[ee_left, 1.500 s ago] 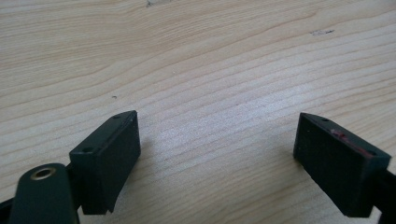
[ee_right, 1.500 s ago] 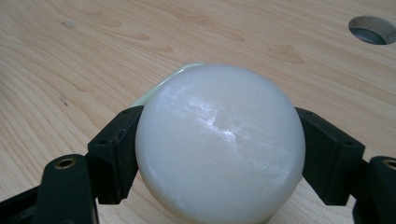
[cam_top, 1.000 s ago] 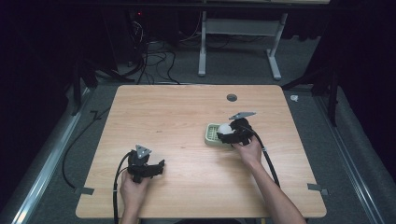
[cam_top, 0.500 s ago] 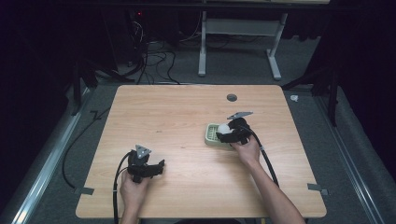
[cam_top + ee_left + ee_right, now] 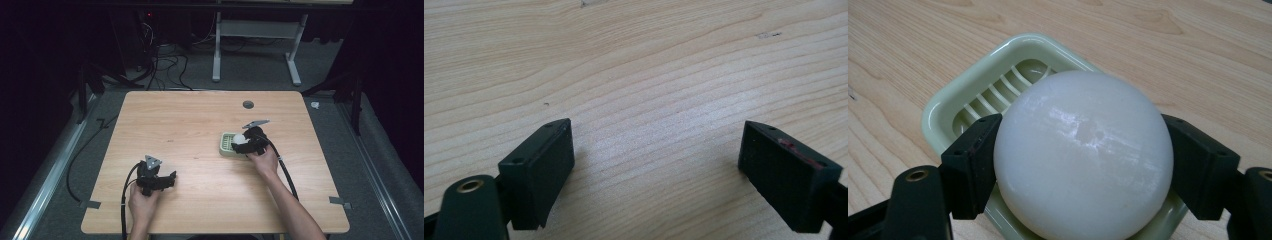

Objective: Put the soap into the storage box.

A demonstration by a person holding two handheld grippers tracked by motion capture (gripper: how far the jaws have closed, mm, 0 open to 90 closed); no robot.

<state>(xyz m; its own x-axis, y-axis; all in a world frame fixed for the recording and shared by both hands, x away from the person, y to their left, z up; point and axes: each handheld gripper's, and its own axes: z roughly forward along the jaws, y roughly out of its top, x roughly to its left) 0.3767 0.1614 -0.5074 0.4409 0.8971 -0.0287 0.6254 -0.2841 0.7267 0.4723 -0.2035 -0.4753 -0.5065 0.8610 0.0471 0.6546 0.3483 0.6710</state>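
Note:
A round white soap bar (image 5: 1083,155) is clamped between the two black jaws of my right gripper (image 5: 1083,165), held just over a pale green ribbed soap dish (image 5: 955,107). In the high view the soap bar (image 5: 239,139) and right gripper (image 5: 243,142) sit over the soap dish (image 5: 225,145) at the table's right centre. My left gripper (image 5: 170,179) rests low near the front left of the table, jaws spread wide with only bare wood between them in the left gripper view (image 5: 656,165).
The wooden table (image 5: 190,115) has a small round grommet hole (image 5: 248,104) near its far edge. Tape tabs mark the front corners. Black cables trail from both grippers toward the person. Dark floor, cables and a white table frame lie beyond.
The right gripper with the soap has shifted very slightly over the dish. The left gripper has stayed in place.

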